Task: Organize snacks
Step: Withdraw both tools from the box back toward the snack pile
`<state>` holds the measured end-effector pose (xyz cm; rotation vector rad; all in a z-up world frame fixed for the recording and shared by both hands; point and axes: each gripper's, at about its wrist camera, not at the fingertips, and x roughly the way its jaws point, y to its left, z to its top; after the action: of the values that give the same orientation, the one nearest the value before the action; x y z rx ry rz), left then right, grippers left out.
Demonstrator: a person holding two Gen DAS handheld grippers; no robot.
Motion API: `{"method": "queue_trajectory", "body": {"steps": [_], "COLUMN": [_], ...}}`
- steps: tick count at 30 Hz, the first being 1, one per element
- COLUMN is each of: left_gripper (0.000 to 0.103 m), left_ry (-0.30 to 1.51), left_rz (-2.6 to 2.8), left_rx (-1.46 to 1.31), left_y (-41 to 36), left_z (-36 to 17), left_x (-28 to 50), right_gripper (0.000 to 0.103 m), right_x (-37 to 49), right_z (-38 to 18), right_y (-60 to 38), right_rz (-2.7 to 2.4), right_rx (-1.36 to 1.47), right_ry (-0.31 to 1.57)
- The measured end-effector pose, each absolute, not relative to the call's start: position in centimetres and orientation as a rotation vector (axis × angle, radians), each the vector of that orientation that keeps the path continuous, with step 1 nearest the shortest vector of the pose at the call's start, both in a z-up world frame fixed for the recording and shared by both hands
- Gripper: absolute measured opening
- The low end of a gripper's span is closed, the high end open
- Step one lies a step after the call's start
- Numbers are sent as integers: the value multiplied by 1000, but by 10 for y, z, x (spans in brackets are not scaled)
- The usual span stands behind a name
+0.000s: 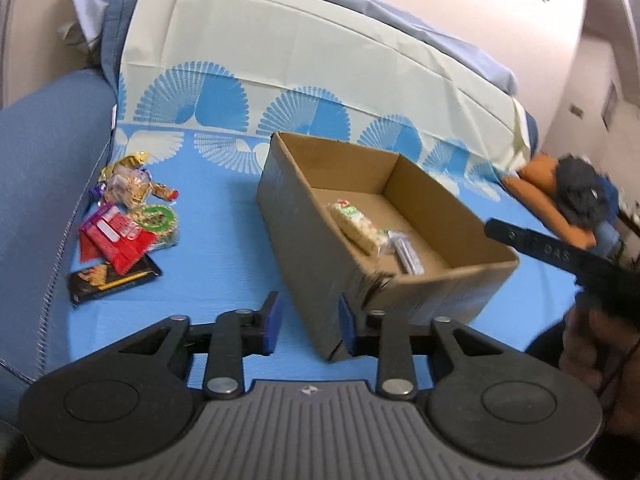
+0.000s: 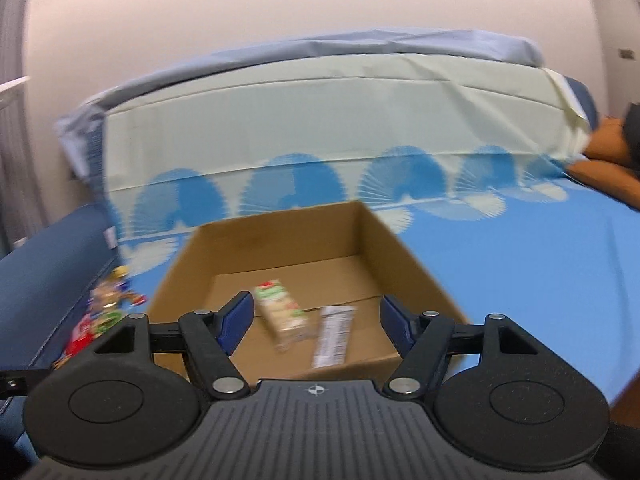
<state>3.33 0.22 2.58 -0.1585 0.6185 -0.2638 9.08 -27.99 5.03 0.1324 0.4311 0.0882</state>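
Your left wrist view looks down from near-left; your right wrist view sits close behind; both share the open brown cardboard box (image 1: 384, 216) (image 2: 304, 248).

An open-topped brown cardboard box (image 1: 384, 216) sits on a bright blue sheet, turned at an angle, its flaps gone or folded out of sight. Inside, on the box floor, lie two snacks side by side: a clear-wrapped pale puffed-rice bar with a green and red label (image 1: 354, 226) and a slim silver-and-white wrapped bar (image 1: 406, 254), both flat and roughly parallel. Well apart, to the left of the box, a loose pile of snack packets (image 1: 124, 220) rests on the sheet: red wrappers, a round green-rimmed pack, gold foil, a flat black packet at the near end.
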Motion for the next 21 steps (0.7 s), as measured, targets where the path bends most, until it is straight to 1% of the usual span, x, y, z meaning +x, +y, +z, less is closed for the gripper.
{"method": "queue_trajectory", "body": {"steps": [2, 7, 9, 11, 15, 21], "left_gripper": [24, 24, 24, 24, 24, 24], "left_ry": [611, 597, 594, 553, 522, 577], "left_rz": [-307, -319, -307, -289, -270, -283], "left_rx": [-158, -243, -326, -407, -506, -523], "left_y": [17, 50, 63, 75, 91, 94], "left_z": [26, 19, 15, 15, 13, -1], "left_x": [31, 35, 35, 30, 27, 41], "right_gripper": [71, 70, 64, 63, 63, 65], "right_x": [90, 91, 89, 89, 89, 96], "right_z": [49, 49, 46, 43, 40, 36], "right_y": [-272, -254, -247, -240, -234, -234], "right_rz": [106, 152, 172, 185, 207, 244], "right_rx": [134, 126, 117, 102, 97, 131], "right_ry": [443, 442, 444, 443, 432, 455]}}
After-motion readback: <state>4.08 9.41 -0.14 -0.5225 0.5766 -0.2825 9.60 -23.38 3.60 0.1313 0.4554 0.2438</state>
